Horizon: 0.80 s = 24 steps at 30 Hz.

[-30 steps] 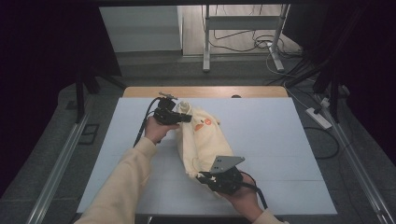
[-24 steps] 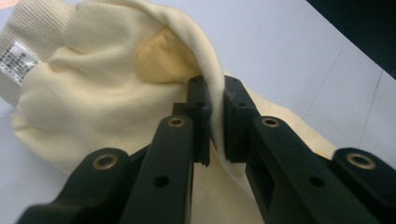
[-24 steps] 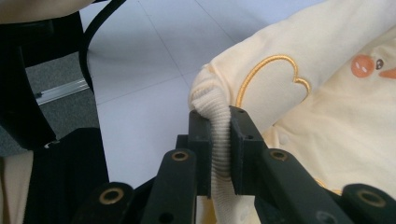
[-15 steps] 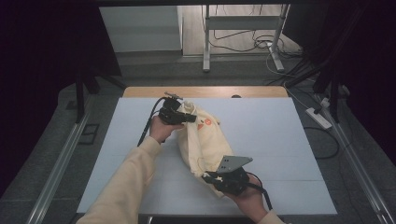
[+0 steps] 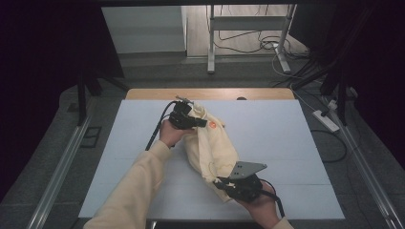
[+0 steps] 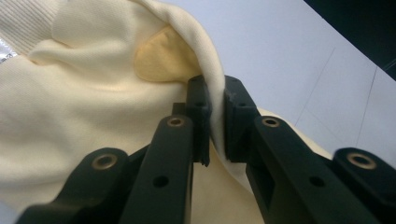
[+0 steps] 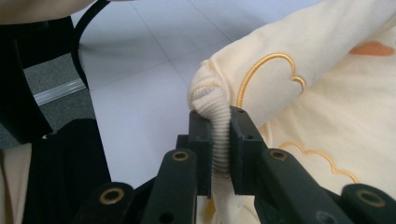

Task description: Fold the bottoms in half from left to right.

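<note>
Now my left tool [image 5: 195, 122] is clamped tight on a fold of the cream garment [image 5: 210, 148], its jaws pinching the soft edge in the left gripper view. My right tool [image 5: 224, 183] is closed on the ribbed cuff [image 7: 219, 135] (beside an embroidered outline). The garment hangs stretched between both tools above the pale bench [image 5: 286, 143], lower end near my side. Compared with a second ago, both hands have shifted slightly to the right across the bench, carrying the garment along; both grips are unchanged.
</note>
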{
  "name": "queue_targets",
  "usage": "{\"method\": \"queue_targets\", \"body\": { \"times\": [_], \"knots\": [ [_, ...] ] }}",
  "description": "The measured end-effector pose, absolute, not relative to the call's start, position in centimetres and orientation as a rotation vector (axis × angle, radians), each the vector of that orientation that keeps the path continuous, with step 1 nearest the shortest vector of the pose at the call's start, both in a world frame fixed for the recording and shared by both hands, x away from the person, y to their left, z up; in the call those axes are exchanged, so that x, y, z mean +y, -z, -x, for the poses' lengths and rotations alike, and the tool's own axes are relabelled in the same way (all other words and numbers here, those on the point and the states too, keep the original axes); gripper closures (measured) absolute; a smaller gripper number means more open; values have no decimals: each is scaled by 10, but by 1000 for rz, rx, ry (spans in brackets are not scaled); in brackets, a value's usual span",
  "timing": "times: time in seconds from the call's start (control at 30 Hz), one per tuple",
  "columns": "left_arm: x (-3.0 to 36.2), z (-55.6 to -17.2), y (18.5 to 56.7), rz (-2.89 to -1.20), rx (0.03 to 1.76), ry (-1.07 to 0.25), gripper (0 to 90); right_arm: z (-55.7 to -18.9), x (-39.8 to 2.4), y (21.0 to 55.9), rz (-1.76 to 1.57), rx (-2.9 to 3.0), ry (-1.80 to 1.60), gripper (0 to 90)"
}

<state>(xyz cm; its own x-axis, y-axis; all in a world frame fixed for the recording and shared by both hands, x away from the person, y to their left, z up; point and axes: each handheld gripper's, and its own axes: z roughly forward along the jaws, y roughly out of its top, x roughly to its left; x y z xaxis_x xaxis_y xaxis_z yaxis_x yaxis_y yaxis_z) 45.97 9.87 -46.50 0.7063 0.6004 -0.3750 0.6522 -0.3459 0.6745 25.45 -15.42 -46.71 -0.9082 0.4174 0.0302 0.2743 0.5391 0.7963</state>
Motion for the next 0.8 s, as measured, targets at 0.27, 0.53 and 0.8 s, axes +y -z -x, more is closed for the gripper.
{"method": "queue_targets", "body": {
  "times": [0.27,0.53,0.8],
  "knots": [
    [93,-461,470,-2062,953,80,823,-253,-164,470,-623,2603,-1289,808],
    [86,-462,474,-2070,951,87,822,-252,-171,470,-641,2598,-1285,809],
    [80,-463,479,-2084,951,95,821,-252,-178,472,-665,2592,-1277,810]
  ]
}}
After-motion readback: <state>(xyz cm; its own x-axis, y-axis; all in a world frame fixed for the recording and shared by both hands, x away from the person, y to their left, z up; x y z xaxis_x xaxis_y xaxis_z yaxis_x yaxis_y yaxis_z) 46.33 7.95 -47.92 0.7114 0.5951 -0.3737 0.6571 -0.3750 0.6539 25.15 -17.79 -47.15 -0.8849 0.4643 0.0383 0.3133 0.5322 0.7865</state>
